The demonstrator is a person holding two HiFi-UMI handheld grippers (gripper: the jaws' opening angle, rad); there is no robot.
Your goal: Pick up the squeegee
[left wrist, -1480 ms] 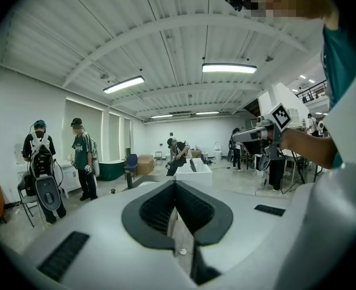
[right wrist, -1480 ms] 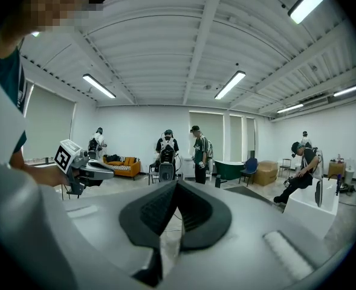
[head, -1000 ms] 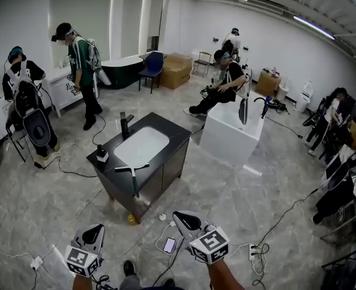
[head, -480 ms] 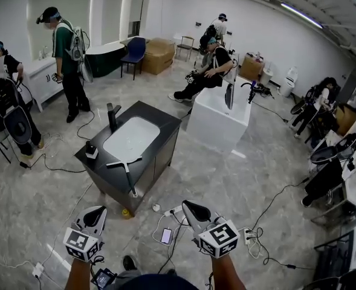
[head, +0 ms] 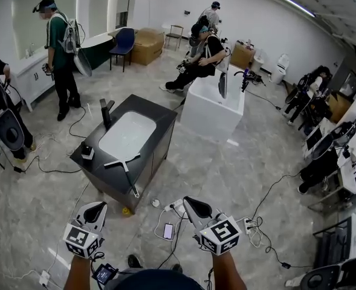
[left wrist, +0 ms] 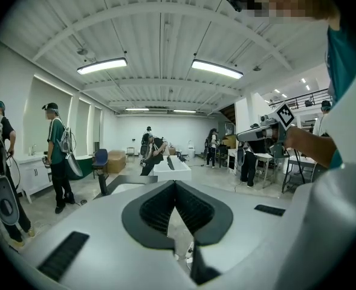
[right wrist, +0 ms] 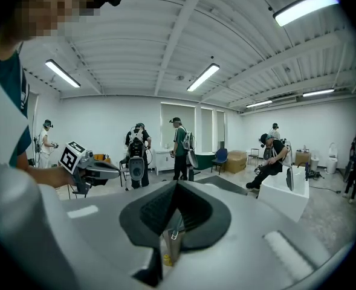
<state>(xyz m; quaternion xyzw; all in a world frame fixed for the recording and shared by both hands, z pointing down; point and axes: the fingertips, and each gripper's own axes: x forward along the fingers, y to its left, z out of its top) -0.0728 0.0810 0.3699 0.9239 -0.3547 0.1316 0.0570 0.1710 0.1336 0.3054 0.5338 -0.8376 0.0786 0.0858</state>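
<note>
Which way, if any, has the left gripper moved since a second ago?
Yes: the left gripper has edged forward, toward the sink cabinet's near corner.

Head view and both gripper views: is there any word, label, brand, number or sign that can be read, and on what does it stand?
No readable words or numbers in any view.
Cubes on the left gripper and right gripper: black-and-white square marker patterns only, no letters.
The cardboard box: any print is too small to read.
The phone on the floor: screen too small to read.
</note>
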